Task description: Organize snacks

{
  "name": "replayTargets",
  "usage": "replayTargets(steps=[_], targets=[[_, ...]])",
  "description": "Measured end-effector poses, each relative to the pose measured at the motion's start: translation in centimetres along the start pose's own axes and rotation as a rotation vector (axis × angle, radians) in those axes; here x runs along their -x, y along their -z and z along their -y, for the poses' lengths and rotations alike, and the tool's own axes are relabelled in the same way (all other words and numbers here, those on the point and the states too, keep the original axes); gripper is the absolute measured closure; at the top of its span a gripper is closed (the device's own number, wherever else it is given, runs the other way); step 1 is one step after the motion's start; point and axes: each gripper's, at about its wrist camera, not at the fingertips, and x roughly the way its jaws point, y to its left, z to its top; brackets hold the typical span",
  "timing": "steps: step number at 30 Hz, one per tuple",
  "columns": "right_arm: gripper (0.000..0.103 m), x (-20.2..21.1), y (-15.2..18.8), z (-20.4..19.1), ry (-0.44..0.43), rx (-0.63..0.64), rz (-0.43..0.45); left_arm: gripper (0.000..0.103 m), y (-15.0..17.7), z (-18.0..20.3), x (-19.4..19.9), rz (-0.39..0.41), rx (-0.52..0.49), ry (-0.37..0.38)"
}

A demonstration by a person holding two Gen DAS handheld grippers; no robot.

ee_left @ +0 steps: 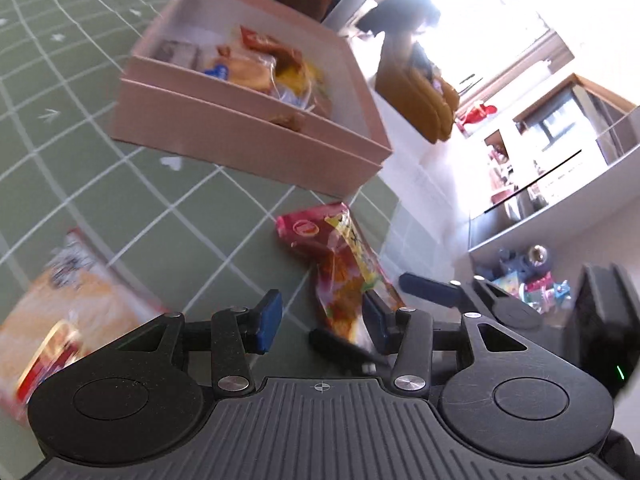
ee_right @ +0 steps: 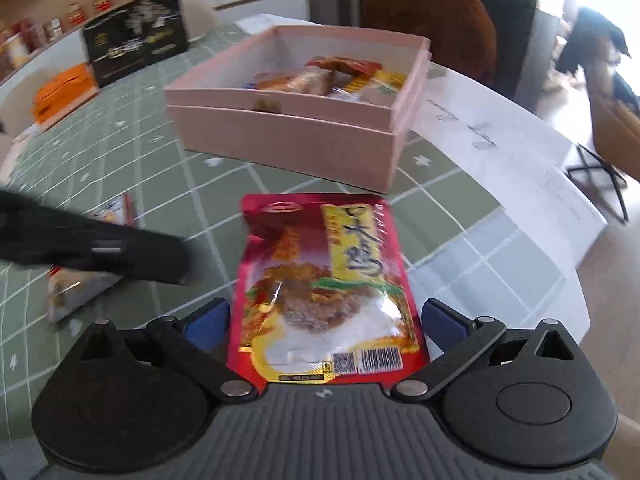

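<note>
A red and yellow snack pouch (ee_right: pixel 324 280) lies flat on the green checked tablecloth (ee_right: pixel 120 152), between the wide-open fingers of my right gripper (ee_right: pixel 326 322), which does not grip it. The pouch also shows in the left wrist view (ee_left: pixel 340 264), just ahead and right of my open, empty left gripper (ee_left: pixel 322 318). A pink box (ee_right: pixel 288 136) behind the pouch holds several wrapped snacks (ee_right: pixel 320 78); it also shows in the left wrist view (ee_left: pixel 248 144). An orange-and-white snack bag (ee_left: pixel 68 312) lies at the left.
A black box (ee_right: pixel 136 40) and an orange pack (ee_right: pixel 64 92) stand at the table's far left. White paper sheets (ee_right: pixel 500 148) lie right of the pink box by the table edge. A brown chair (ee_right: pixel 432 20) stands behind. My left gripper's finger (ee_right: pixel 100 248) crosses the right wrist view.
</note>
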Motion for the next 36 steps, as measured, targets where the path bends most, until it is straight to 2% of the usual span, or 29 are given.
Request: replayTargets(steps=[2,7,9,12,17,19,21,23,24,29,32,34,36], targets=[[0.0,-0.5,0.0,0.5,0.01,-0.007,0.019,0.053,-0.8,-0.2,-1.5,0.001,0.026,0.017],[0.0,-0.9,-0.5,1.8,-0.024,-0.106,0.056,0.055,-2.1,0.5,-3.9,-0.061,0.054,0.148],[0.0,-1.2,-0.7,1.6,-0.006,-0.091,0.061,0.056,-2.5,1.4,-3.9,-0.057,0.023,0.186],[0.0,-2.3,-1.0,1.1,0.04,-0.019,0.074,0.056,-2.9,2.0,-3.8,-0.059,0.035,0.244],[0.001,-2.7,-2.2,1.6,0.031,-0.064,0.048,0.056,-3.6,1.9,-3.5,-0.026,0.053,0.261],[0.017,-2.0,-2.5,2.0,0.054,-0.11,0.039,0.056,-3.4,1.7,-2.6,-0.017,0.055,0.282],[0.054,-1.2,-2.7,2.6,0.083,-0.142,0.019,0.056,-3.7,1.3,-1.1,0.004,0.045,0.278],[0.067,-0.3,-2.8,4.0,0.036,-0.218,-0.003,0.056,-3.5,0.8,0.7,0.043,0.015,0.239],[0.069,0.1,-2.8,4.7,0.005,-0.263,-0.011,0.056,-3.4,0.4,1.6,0.065,-0.003,0.202],[0.084,2.2,-2.3,6.9,-0.114,-0.409,-0.029,0.056,-1.4,-3.6,6.1,0.137,-0.068,-0.054],[0.084,2.4,-1.8,6.7,-0.177,-0.441,-0.063,0.056,-0.1,-6.5,7.9,0.137,-0.071,-0.198],[0.084,2.1,-1.4,5.5,-0.174,-0.409,-0.08,0.056,0.9,-7.9,9.1,0.123,-0.073,-0.24],[0.084,2.0,-0.8,4.4,-0.158,-0.384,-0.086,0.056,1.9,-7.5,9.7,0.104,-0.136,-0.271]])
